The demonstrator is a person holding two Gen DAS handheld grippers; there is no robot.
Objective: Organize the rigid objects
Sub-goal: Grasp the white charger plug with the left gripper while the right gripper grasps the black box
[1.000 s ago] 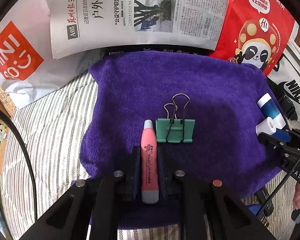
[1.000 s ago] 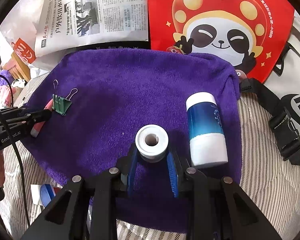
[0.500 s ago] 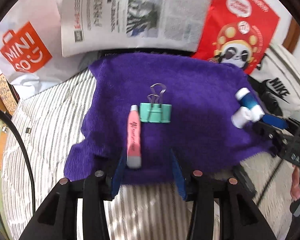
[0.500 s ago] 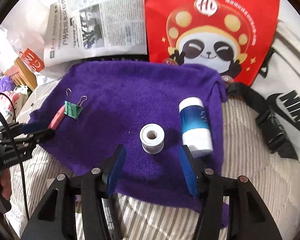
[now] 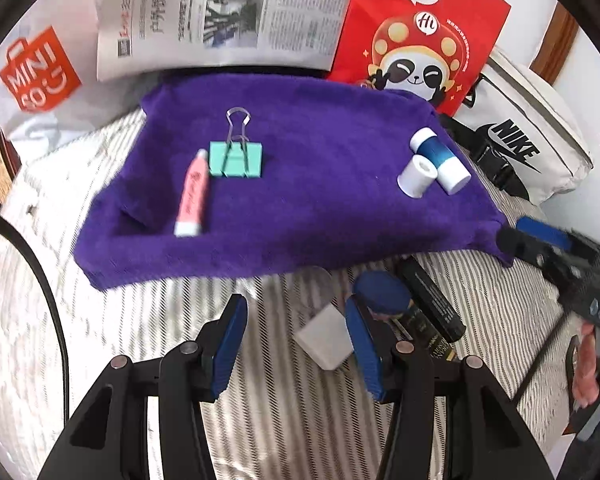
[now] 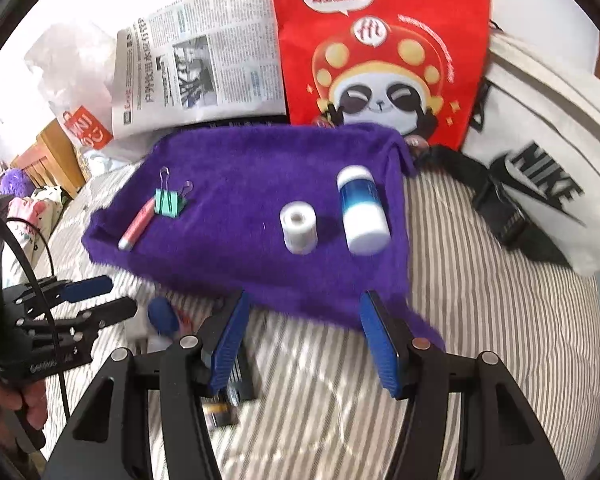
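We see the left gripper (image 5: 296, 344) nearest, jaws opening, nothing between the pads, hanging over the striped bedding (image 5: 112, 320). Just past its right finger lie a white block (image 5: 324, 338), a blue round cap (image 5: 382, 292) and a black tube (image 5: 432, 300) with gold print, too blurred to read. The right gripper (image 6: 304, 340) also stands with fingers apart, nothing between them, angled down over the bedding and the near edge of the purple towel (image 6: 260, 184). In the left wrist view, the right gripper's side shows letters "DAS"; a hand (image 5: 592, 368) grips its handle. In the right wrist view, the left gripper's body carries white print, unreadable.

On the towel: pink pen (image 5: 194, 196) with dark writing, blurred, just beside the green binder clip (image 5: 236, 159) on the left part; white spool (image 6: 299, 226) and blue-white bottle (image 6: 362, 208) side by side on the right part.

Farther back: white bag (image 5: 528, 136) reading "NIKE", red bag (image 6: 380, 52) with a panda, "Hi" and Chinese text, a Chinese newspaper (image 5: 224, 16), and a "MINISO" bag (image 5: 36, 70).
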